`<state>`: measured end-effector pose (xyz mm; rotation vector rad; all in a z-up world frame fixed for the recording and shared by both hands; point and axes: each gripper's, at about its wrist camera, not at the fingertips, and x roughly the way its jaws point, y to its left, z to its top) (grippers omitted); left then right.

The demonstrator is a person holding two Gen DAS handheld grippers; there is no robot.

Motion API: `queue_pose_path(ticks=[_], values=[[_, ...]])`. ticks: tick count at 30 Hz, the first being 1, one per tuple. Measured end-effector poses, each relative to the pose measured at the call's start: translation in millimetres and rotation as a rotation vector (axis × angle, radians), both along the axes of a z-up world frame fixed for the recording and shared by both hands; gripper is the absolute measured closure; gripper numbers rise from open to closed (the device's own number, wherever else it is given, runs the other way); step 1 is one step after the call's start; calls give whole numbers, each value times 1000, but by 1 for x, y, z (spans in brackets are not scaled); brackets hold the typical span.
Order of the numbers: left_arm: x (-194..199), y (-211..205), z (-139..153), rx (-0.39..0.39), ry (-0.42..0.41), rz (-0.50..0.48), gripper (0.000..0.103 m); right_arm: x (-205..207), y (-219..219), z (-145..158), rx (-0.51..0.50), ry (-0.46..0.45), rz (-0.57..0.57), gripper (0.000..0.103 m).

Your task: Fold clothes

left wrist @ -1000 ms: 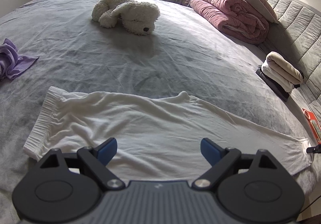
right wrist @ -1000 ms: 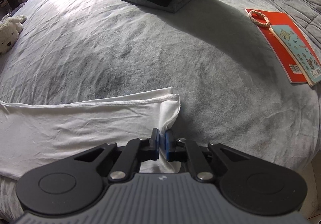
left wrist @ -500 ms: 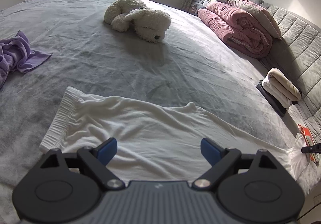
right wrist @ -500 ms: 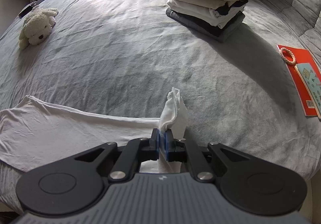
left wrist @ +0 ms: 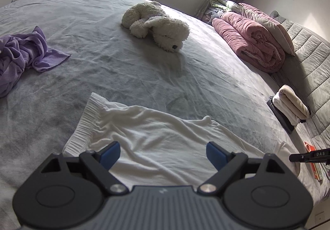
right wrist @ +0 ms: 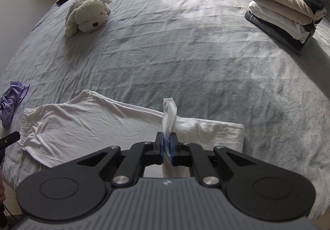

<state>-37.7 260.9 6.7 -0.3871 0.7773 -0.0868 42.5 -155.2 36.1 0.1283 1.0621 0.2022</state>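
White trousers (left wrist: 156, 139) lie flat across the near part of the grey bed (left wrist: 123, 69), elastic waistband at the left. My left gripper (left wrist: 163, 152) hovers open over their waist end, nothing between its blue pads. My right gripper (right wrist: 167, 143) is shut on the hem end of the white trousers (right wrist: 86, 124); a tuft of cloth sticks up above the pads, and the leg end is lifted and doubled back over the rest. The tip of the right gripper (left wrist: 309, 155) shows at the right edge of the left wrist view.
A white plush dog (left wrist: 156, 25) lies mid-bed. A crumpled purple garment (left wrist: 20, 54) sits at the left. A stack of folded clothes (right wrist: 288, 15) stands at the right, near the padded headboard (left wrist: 309, 58). A rolled pink duvet (left wrist: 251, 44) and a red book (left wrist: 311, 159) lie at the right.
My right gripper has lifted the trouser hem off the bed and carried it left toward the waistband, folding the leg over. The left gripper drifted slightly and stayed open.
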Motion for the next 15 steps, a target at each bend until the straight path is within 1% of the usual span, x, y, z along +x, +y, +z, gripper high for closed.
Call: queue_pose_path(ticks=[5,15], values=[[-3,15,4,4,-9,32,12,6,35,-2,25,1,35,96],[-12,48,1,-30,0,98,12,13,106,-3,88,-3,86,96]])
